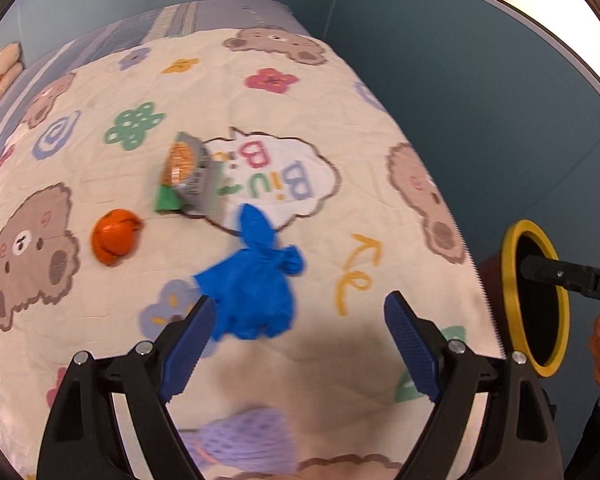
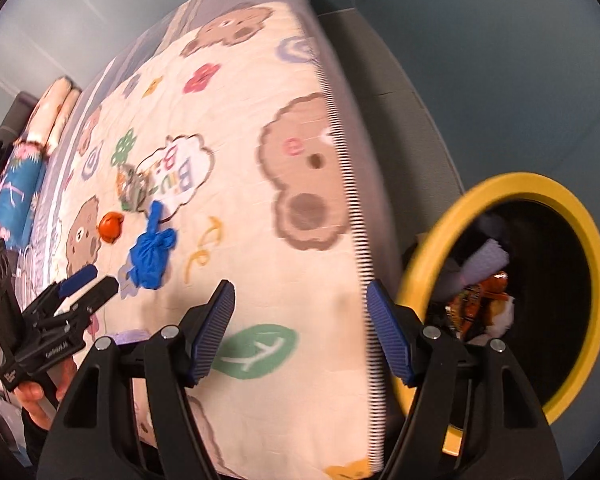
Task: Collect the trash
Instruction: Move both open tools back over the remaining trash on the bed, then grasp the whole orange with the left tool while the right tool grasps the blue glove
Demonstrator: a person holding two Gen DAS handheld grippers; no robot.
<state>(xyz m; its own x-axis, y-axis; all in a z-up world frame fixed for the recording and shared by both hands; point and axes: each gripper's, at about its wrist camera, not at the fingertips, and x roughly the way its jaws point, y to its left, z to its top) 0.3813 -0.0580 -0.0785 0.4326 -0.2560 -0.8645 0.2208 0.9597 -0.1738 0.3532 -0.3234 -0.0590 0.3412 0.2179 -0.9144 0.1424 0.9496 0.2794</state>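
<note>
A crumpled blue glove (image 1: pixel 252 280) lies on the bed's cartoon quilt (image 1: pixel 340 128), just ahead of my open, empty left gripper (image 1: pixel 300 336). Beyond it lie an orange ball of wrapper (image 1: pixel 114 241) and a grey-green snack packet (image 1: pixel 188 172). In the right wrist view the glove (image 2: pixel 152 252), orange wrapper (image 2: pixel 110 226) and packet (image 2: pixel 132 190) show at left, with the left gripper (image 2: pixel 90 280) near the glove. My right gripper (image 2: pixel 300 328) is open and empty over the quilt's right edge, beside a yellow-rimmed black bin (image 2: pixel 596 264) holding several pieces of trash (image 2: pixel 480 296).
The bin (image 1: pixel 514 280) stands off the bed's right edge, against a teal wall (image 1: pixel 440 60). Folded pillows and bedding (image 2: pixel 28 160) lie at the bed's far left. A purple patch (image 1: pixel 248 436) shows on the quilt below the left gripper.
</note>
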